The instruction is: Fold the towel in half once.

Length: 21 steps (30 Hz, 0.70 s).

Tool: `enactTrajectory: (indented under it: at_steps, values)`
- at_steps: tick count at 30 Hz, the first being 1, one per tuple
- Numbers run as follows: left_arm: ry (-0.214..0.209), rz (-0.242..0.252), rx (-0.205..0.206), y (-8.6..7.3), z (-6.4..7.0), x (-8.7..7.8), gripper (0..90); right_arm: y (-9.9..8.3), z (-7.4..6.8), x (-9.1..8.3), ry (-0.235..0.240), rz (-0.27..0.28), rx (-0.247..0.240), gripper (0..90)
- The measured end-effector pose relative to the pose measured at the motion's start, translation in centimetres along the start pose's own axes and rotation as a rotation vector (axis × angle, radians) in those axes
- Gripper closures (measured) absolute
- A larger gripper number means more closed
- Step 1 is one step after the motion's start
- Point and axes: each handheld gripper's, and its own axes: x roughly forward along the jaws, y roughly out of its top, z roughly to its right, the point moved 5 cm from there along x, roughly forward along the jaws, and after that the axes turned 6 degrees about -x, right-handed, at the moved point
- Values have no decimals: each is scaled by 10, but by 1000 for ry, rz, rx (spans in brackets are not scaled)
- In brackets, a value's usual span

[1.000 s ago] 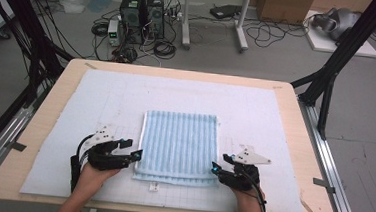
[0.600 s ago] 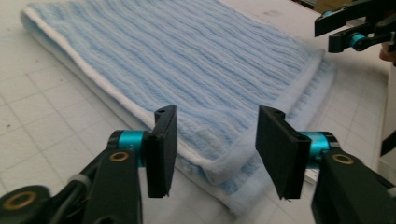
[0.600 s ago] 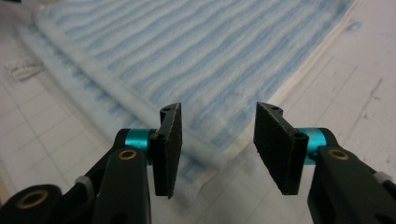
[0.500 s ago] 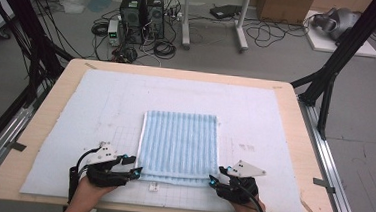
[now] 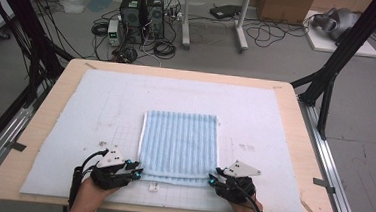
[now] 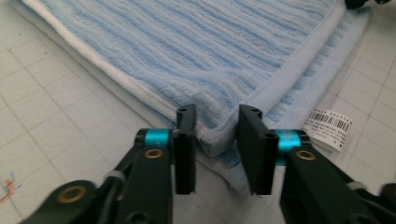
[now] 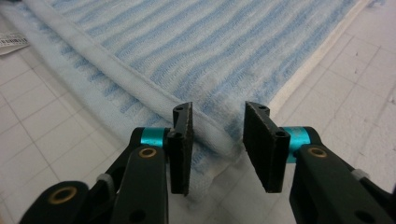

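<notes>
A folded light-blue striped towel [image 5: 179, 145] lies on the white gridded mat [image 5: 75, 118] in the high view. My left gripper [image 5: 136, 171] is at the towel's near left corner and my right gripper [image 5: 213, 179] at its near right corner. In the left gripper view the towel corner [image 6: 215, 135] bunches between the jaws of the left gripper [image 6: 218, 114], which stand apart and open. In the right gripper view the jaws of the right gripper [image 7: 219, 109] also stand open, straddling the hemmed edge of the towel [image 7: 210, 130].
A white barcode label [image 6: 329, 123] sticks out from the towel's near edge, also seen as the label [image 5: 153, 187] between the grippers. The mat covers a wooden table [image 5: 44, 121] with metal rails at both sides. Computers and cables sit on the floor beyond.
Both grippers have slid back toward the person along the towel's sides, from about mid-edge to the two near corners. The towel has not visibly shifted.
</notes>
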Motion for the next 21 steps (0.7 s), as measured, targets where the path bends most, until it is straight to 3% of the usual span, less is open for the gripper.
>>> enactTrajectory:
  at_steps: [2,6,9,17,21]
  values:
    - [4,8,1,0,0,-1,791,1,0,0,-10,-4,-20,705]
    - [-4,46,-8,1,0,-4,815,4,-1,-1,-27,-6,-45,776]
    - [-39,101,-59,3,-3,-10,816,7,-2,-3,-37,7,-60,810]
    - [-72,157,-70,8,0,-25,814,19,-6,-18,-41,47,-75,835]
    - [-78,156,-65,5,5,-33,813,21,-12,-29,-35,61,-84,837]
